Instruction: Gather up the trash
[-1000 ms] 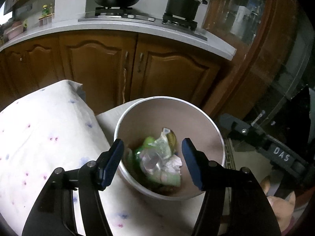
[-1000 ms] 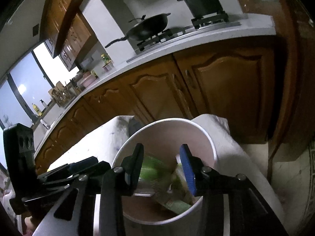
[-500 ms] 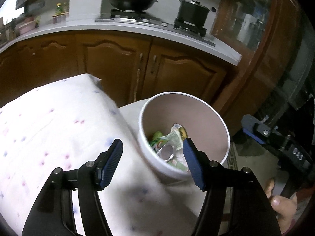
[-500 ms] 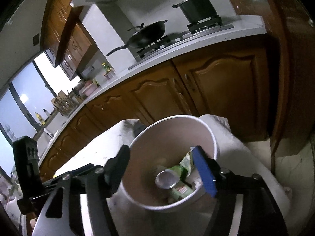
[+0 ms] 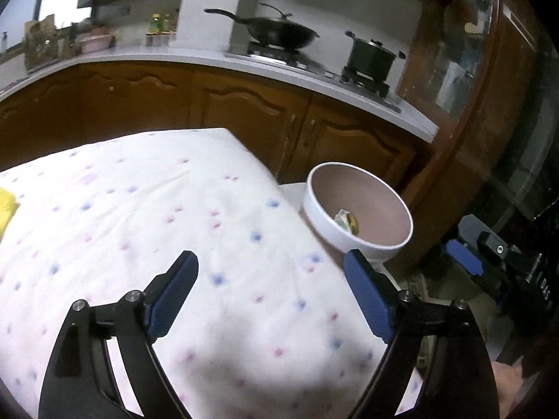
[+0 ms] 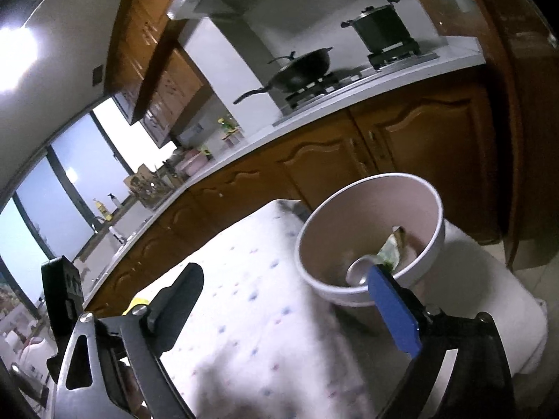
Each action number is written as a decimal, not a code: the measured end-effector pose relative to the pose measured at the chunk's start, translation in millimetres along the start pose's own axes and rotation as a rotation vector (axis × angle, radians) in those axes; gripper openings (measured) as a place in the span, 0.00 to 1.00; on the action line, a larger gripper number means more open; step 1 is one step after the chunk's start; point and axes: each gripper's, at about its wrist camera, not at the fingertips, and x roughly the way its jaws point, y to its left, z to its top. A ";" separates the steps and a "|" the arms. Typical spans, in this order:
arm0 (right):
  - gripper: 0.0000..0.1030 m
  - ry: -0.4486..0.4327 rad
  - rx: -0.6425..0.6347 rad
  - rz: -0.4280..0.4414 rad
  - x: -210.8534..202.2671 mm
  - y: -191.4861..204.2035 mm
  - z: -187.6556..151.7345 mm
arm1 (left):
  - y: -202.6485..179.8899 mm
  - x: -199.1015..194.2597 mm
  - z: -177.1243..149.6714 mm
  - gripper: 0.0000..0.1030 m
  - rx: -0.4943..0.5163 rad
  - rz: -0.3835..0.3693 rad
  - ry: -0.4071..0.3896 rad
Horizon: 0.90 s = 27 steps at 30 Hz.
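Note:
A round white bin (image 5: 356, 235) with a pinkish inside stands just off the table's right corner. Green wrappers and a gold-lidded piece (image 5: 346, 221) lie in it. In the right wrist view the bin (image 6: 433, 241) also holds a shiny can (image 6: 358, 270) beside green wrappers (image 6: 393, 248). My left gripper (image 5: 270, 267) hovers over the dotted tablecloth (image 5: 146, 209); its jaws are opening and nothing is between them. My right gripper (image 6: 284, 276) hangs near the bin's front rim, jaws opening, empty. A yellow thing (image 5: 6, 206) lies at the cloth's far left edge.
Brown cabinets and a pale counter (image 5: 244, 66) run behind the table, with a wok (image 5: 279, 33) and a pot (image 5: 372, 56) on the stove. The other gripper's body (image 5: 503, 272) shows at the right; a white covered seat (image 6: 489, 300) holds the bin.
Both grippers have drawn back from over the bin toward the table and their jaws have widened. The can that was between the right jaws now lies in the bin.

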 end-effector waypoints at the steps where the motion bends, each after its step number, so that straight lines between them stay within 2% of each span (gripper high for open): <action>1: 0.95 -0.009 -0.004 0.008 -2.8 5.1 -5.2 | 2.7 -5.2 -3.3 0.86 -0.003 0.006 -0.005; 5: 0.97 -0.032 -0.031 0.011 -12.1 22.4 -25.8 | 16.8 -29.4 -18.7 0.88 -0.015 0.047 -0.038; 10: 0.97 -0.018 -0.083 0.000 -17.4 40.8 -47.7 | 31.4 -54.8 -34.0 0.88 -0.034 0.082 -0.070; 16: 0.97 -0.038 -0.175 -0.034 -32.3 68.2 -61.0 | 41.1 -88.2 -46.8 0.90 -0.023 0.113 -0.137; 20: 1.00 -0.111 -0.292 -0.107 -55.3 99.4 -60.5 | 36.4 -120.9 -54.5 1.00 0.010 0.153 -0.240; 24: 1.00 -0.260 -0.390 -0.171 -84.0 125.1 -65.4 | 30.0 -143.3 -67.2 1.00 0.041 0.219 -0.335; 27: 1.00 -0.286 -0.394 -0.177 -87.9 125.9 -76.8 | 28.3 -144.3 -79.6 1.00 0.057 0.266 -0.353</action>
